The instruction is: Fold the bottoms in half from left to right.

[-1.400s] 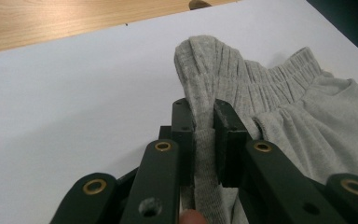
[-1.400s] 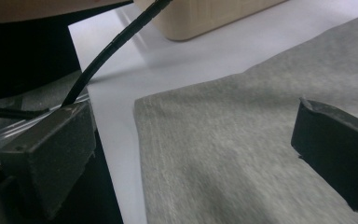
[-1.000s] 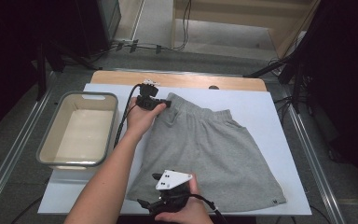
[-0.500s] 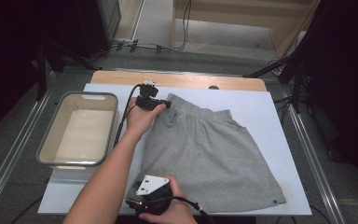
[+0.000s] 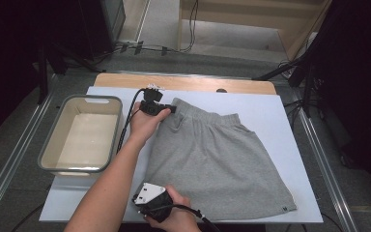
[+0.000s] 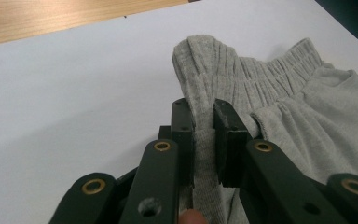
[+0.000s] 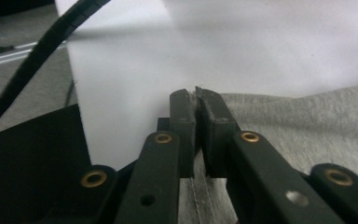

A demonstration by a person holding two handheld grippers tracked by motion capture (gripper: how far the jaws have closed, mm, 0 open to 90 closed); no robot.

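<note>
The right gripper (image 5: pixel 147 205) has just closed on the near hem of the grey skirt (image 5: pixel 222 159) lying flat on the mat — the left gripper (image 5: pixel 166 110) already pinches the waistband (image 6: pixel 223 74), so folding looks ready to begin.

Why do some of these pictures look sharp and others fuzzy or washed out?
High view: even light, dark room edges, grey shorts and tub fairly sharp. Left gripper view: the waistband is crisp, the near jaws soft. Right gripper view: the white mat glares bright, the cable and nearby jaws are blurred, and the cloth looks hazy.
</note>
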